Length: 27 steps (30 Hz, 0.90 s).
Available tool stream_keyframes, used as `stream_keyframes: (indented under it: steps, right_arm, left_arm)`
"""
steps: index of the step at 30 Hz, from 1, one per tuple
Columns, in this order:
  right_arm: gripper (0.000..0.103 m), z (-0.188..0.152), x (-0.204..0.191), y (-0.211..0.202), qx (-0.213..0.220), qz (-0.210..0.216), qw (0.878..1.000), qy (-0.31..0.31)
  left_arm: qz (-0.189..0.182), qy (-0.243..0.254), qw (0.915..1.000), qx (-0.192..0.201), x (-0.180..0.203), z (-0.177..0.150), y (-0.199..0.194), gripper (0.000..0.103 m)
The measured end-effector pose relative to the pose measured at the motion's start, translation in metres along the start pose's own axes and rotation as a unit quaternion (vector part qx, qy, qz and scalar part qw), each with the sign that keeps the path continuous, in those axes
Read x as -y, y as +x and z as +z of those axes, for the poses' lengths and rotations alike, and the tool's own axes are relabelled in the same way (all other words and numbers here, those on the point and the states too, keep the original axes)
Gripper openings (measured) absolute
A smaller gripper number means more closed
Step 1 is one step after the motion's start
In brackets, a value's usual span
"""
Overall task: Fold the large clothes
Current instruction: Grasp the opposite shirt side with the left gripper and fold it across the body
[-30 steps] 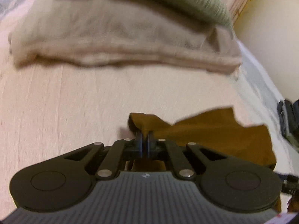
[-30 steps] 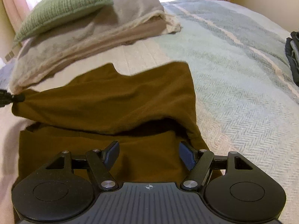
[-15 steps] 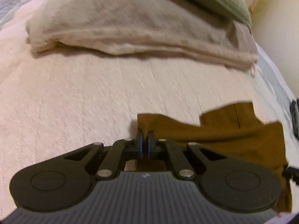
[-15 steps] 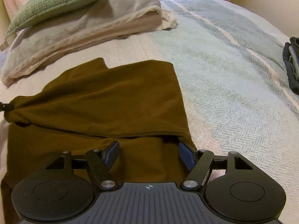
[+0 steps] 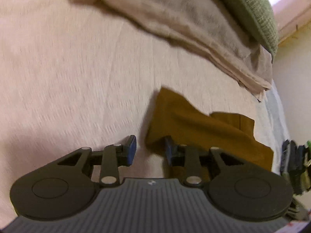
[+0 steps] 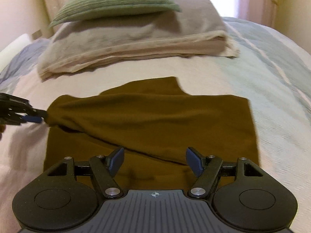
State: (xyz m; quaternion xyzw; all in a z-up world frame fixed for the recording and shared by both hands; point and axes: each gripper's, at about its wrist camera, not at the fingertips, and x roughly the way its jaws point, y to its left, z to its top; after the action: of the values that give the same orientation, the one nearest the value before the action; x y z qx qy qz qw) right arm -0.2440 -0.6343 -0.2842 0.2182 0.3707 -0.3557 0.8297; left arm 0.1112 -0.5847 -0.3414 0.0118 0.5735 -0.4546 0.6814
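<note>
Left gripper point(image 5: 149, 149): jaws part-way apart, just been opening. Bunched corner of brown garment point(image 5: 204, 128) draped against the right pad, clear of the left pad; nothing pinched between them. In the right wrist view, same gripper point(image 6: 37, 117) seen at 9 o'clock, tips touching the garment's gathered left corner.

Right gripper point(image 6: 154, 161): jaws wide apart, holding nothing, hovering over the near edge of the brown garment point(image 6: 155, 120); whether the pads touch the cloth cannot be told.

Brown garment: lying on the bed point(image 6: 272, 101), folded over itself, top layer pulled into a ridge running from the left corner toward 5 o'clock. Right edge straight, far edge stepped with a notch at 12 o'clock.

Beyond garment, at 12 o'clock in the right wrist view: stack of beige folded bedding point(image 6: 136, 44), well apart from the garment, with a green cushion point(image 6: 116, 2) resting on top. Left wrist view shows the same stack point(image 5: 194, 31) and cushion point(image 5: 252, 7) toward 1 o'clock, blurred.

Dark pile of clothing point(image 5: 293, 165) at 3 o'clock of the left wrist view, at the bed's edge; detail too blurred to tell.
</note>
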Motion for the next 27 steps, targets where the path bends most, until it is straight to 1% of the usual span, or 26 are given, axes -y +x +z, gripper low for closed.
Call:
stream_keyframes:
  steps: [4,6,9,11,13,14,16,17,18,19,21,23,24,25,27]
  right_arm:
    - [0.067,0.002,0.0,0.009,-0.002,-0.007,1.0,0.002]
    - [0.067,0.003,0.003,0.009,-0.002,-0.013,1.0,0.001]
    - [0.067,0.003,0.009,0.004,0.001,-0.02,1.0,0.009]
    - [0.067,0.002,0.011,0.005,0.0,-0.023,1.0,0.009]
    - [0.067,0.003,0.013,0.007,-0.002,-0.027,1.0,0.011]
    - [0.067,0.003,0.014,0.008,-0.002,-0.028,1.0,0.012]
    - [0.067,0.003,0.014,0.009,-0.001,-0.032,0.999,0.013]
    - [0.067,0.003,0.015,0.009,-0.001,-0.033,0.999,0.013]
    - [0.067,0.002,0.016,0.01,-0.003,-0.034,0.999,0.013]
    - [0.067,0.002,0.017,0.01,-0.004,-0.037,0.999,0.014]
    - [0.067,0.004,0.021,0.009,-0.001,-0.039,0.999,0.019]
    - [0.067,0.005,0.024,0.007,0.004,-0.041,0.999,0.021]
    - [0.067,0.006,0.025,0.008,0.004,-0.04,0.999,0.021]
    - [0.067,0.006,0.026,0.009,0.001,-0.04,0.999,0.022]
    - [0.067,0.005,0.028,0.01,-0.003,-0.038,0.999,0.026]
  left_arm:
    - [-0.03,-0.062,0.9976,-0.008,-0.007,-0.005,0.016,0.026]
    - [-0.035,-0.094,0.9949,-0.008,-0.012,-0.008,0.011,0.026]
    - [-0.056,-0.136,0.9891,-0.012,-0.024,-0.018,0.001,0.026]
    - [-0.063,-0.154,0.9858,-0.017,-0.03,-0.023,0.004,0.027]
    - [-0.073,-0.171,0.9826,-0.009,-0.034,-0.024,0.01,0.027]
    - [-0.086,-0.184,0.9792,-0.001,-0.035,-0.024,0.015,0.027]
    - [-0.102,-0.2,0.9745,0.006,-0.034,-0.024,0.025,0.027]
    - [-0.103,-0.201,0.9741,0.008,-0.032,-0.024,0.027,0.023]
    - [-0.098,-0.199,0.975,0.011,-0.03,-0.023,0.027,0.009]
    - [-0.086,-0.19,0.9779,0.022,-0.027,-0.022,0.022,0.002]
    - [-0.061,-0.165,0.9828,0.055,-0.023,-0.02,0.002,0.002]
    - [-0.04,-0.153,0.9836,0.087,-0.022,-0.018,-0.015,0.001]
    - [-0.029,-0.144,0.9856,0.084,-0.023,-0.016,-0.016,0.001]
    - [-0.023,-0.14,0.9873,0.07,-0.024,-0.015,-0.012,0.001]
    - [-0.019,-0.13,0.9894,0.062,-0.023,-0.014,-0.009,0.001]
